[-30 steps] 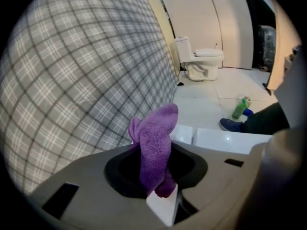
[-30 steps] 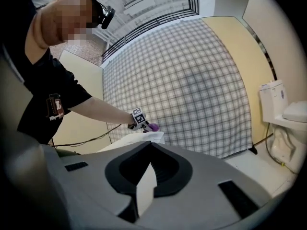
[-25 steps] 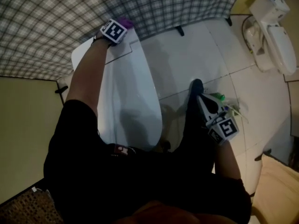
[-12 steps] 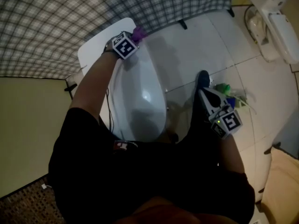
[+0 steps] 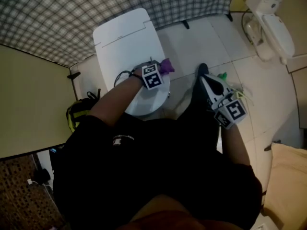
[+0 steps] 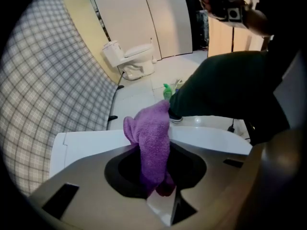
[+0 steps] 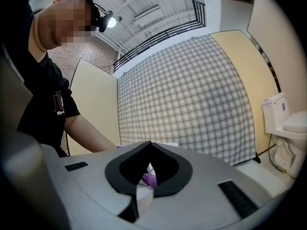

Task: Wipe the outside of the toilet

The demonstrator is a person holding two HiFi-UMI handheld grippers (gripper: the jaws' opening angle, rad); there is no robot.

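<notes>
Where the person's dark clothing fills the lower part of the head view, we see both arms reaching forward on either side of the white toilet [image 5: 122, 35]. We mark the left gripper [image 5: 162, 70] at the toilet's right side, near its front end. Its jaws are clamped on a purple cloth [image 5: 166, 65]. In the left gripper view the cloth [image 6: 151, 138] stands up between the jaws and keeps them slightly apart, with the toilet's white top [image 6: 91, 143] directly behind it. We cannot tell whether the cloth presses on the porcelain.

The right gripper [image 5: 204, 73] hangs over the tiled floor [image 5: 192, 47] to the right of the toilet, clear of it. In the right gripper view its jaws [image 7: 148, 145] meet at the tips with nothing between them. The purple patch seen there is the distant cloth.

A green bottle [image 5: 223, 75] stands on the floor just beyond the right gripper, also right of the toilet. Left of the toilet lies a yellow-and-black object [image 5: 76, 111], too dark for us to identify, against a beige partition [image 5: 29, 95].

Farthest off, a checked wall [image 5: 62, 13] runs behind the toilet's tank. A second toilet [image 5: 268, 25] stands well to the right of the first.
</notes>
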